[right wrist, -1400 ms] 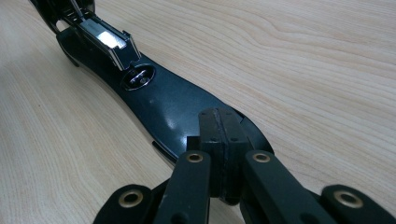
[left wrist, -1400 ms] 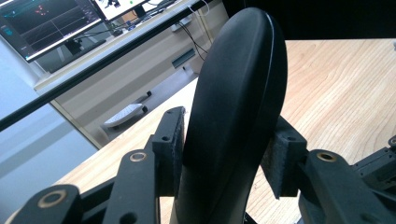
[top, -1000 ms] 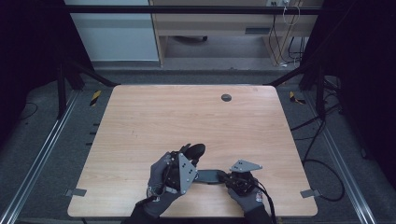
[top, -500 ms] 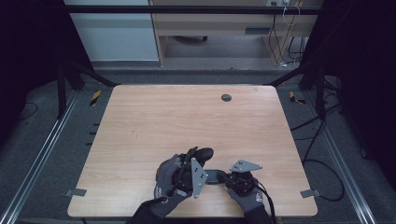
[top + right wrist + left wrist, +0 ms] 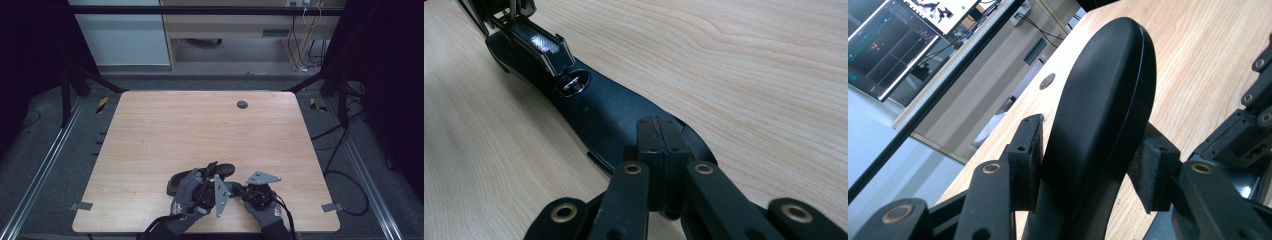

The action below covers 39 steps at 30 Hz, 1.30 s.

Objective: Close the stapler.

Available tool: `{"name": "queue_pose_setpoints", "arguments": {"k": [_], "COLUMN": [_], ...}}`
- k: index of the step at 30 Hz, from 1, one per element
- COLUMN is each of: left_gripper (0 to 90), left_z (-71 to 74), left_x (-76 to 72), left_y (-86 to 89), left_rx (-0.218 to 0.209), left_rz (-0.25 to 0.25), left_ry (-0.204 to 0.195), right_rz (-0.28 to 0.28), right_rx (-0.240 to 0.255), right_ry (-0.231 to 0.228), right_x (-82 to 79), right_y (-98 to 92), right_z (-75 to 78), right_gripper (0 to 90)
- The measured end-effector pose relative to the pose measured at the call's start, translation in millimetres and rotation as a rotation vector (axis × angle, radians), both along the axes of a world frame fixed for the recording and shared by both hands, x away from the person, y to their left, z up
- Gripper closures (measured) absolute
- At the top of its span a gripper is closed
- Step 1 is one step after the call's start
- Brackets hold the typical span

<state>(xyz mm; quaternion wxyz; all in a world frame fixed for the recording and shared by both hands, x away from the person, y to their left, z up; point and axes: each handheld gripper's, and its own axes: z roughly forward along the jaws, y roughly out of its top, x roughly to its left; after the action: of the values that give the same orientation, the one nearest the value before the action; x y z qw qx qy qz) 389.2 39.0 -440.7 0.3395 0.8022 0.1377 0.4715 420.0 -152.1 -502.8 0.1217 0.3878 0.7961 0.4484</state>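
No lettering, label, brand or number can be read anywhere; the monitor [image 5: 895,37] past the table's far edge carries only blurred graphics; the gloves' [image 5: 178,207] small red marks are too small to read.

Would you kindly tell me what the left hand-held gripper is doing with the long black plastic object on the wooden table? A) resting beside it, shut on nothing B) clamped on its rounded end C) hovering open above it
B: in the left gripper view, the left hand-held gripper has a pad pressed on each side of the long black plastic object.
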Motion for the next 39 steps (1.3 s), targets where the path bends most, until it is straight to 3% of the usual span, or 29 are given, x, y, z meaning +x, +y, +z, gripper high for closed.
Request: {"name": "queue_pose_setpoints", "arguments": {"k": [17,39], "left_gripper": [50.1,48.1], "left_z": [-17.3,-29.4], "left_x": [0.1,0.0], "left_y": [-12.5,-19.0], "left_rx": [0.081,0.139], "left_rz": [-0.027,-0.05], "left_ry": [0.005,0.013], "right_rz": [-0.002,0.003], "right_rx": [0.008,0.003], "right_ry": [0.002,-0.016], "right_x": [-0.6,-1.4], "right_y": [-0.2,-1.0], "right_z": [-0.4,-1.2], "right_gripper": [90.0,90.0]}}
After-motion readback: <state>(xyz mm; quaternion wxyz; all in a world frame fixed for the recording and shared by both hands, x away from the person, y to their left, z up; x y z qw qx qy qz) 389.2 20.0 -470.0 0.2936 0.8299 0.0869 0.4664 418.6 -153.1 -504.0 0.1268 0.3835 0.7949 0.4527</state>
